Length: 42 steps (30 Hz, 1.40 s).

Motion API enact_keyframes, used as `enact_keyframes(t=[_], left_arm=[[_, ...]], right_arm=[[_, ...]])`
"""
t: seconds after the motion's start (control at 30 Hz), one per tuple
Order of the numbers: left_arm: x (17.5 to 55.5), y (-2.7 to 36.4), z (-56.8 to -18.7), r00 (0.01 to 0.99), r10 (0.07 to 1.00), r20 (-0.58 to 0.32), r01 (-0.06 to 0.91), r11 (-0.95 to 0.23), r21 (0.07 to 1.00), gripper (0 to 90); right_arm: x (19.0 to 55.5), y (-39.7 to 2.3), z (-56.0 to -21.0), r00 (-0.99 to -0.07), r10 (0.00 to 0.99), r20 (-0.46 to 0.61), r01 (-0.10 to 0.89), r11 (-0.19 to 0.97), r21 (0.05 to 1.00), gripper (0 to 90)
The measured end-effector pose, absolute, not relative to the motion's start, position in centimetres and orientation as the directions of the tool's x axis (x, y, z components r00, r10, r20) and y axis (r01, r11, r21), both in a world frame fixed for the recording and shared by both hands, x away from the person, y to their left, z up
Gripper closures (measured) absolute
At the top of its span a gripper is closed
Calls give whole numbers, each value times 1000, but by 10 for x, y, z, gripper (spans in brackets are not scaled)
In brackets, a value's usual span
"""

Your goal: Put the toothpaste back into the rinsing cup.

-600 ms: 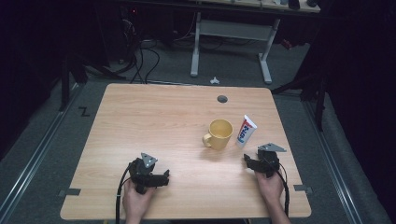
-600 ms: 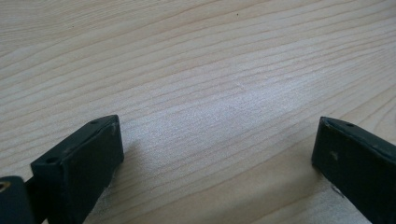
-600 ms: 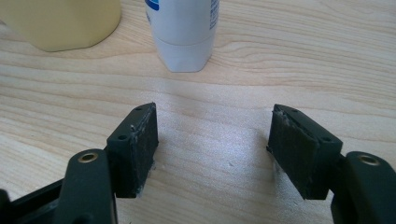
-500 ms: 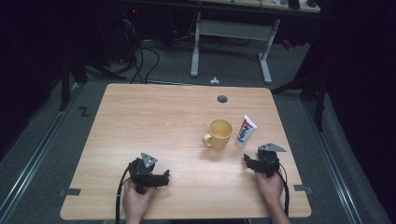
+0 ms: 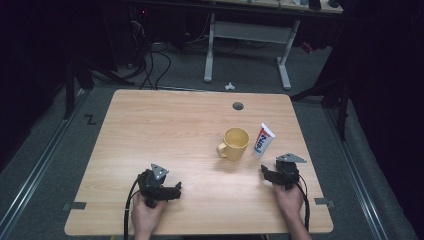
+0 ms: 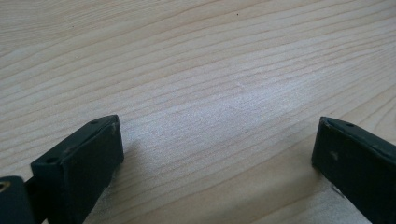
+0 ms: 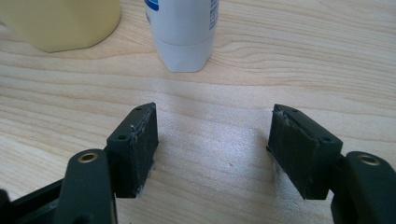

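A yellow mug [image 5: 236,143] stands right of the table's middle, its handle toward the left. Right beside it a white toothpaste tube [image 5: 263,140] with blue and red print stands on its cap. In the right gripper view the tube's white cap [image 7: 185,51] is just ahead of the jaws, the yellow mug [image 7: 60,23] at upper left. My right gripper [image 5: 265,172] rests on the table near the tube, open and empty [image 7: 212,140]. My left gripper [image 5: 176,189] lies at the front left, open over bare wood [image 6: 219,144].
The wooden table [image 5: 165,130] has a round cable hole [image 5: 238,106] near its far edge. Beyond it stand a desk frame [image 5: 247,45] and floor cables [image 5: 150,60]. A small white object [image 5: 229,86] lies on the floor behind the table.
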<state>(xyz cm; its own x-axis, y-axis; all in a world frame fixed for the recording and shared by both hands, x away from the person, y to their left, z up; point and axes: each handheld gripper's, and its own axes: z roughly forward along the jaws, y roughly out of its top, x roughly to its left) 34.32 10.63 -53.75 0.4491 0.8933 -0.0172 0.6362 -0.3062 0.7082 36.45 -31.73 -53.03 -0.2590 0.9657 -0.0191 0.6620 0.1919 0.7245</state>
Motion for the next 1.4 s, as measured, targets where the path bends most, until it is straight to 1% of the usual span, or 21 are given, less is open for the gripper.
enact_keyframes(t=[0.13, 0.23, 0.37, 0.43, 0.53, 0.8, 1.13, 1.4], left_arm=[[343, 106, -537, 449, 893, -17, 636, -306, 708, 23], [343, 106, -537, 449, 893, -17, 636, -306, 708, 23], [343, 106, -537, 449, 893, -17, 636, -306, 708, 23], [343, 106, -537, 449, 893, -17, 636, -306, 708, 23], [343, 106, -537, 449, 893, -17, 636, -306, 708, 22], [343, 106, -537, 449, 894, -17, 636, -306, 708, 23], [343, 106, -537, 449, 894, -17, 636, -306, 708, 23], [343, 106, -537, 449, 894, -17, 636, -306, 708, 22]], right_arm=[[364, -317, -530, -258, 966, -19, 663, 191, 724, 319], [365, -317, -531, -256, 966, -19, 667, 191, 721, 272], [365, -318, -531, -253, 967, -18, 668, 189, 720, 268], [365, -318, -531, -256, 967, -17, 668, 189, 720, 274], [365, -319, -529, -238, 971, -17, 680, 179, 711, 311], [359, -323, -528, -233, 972, -9, 677, 169, 716, 353], [350, -322, -529, -244, 970, 4, 670, 166, 723, 375], [343, -314, -527, -280, 960, 2, 654, 189, 732, 385]])
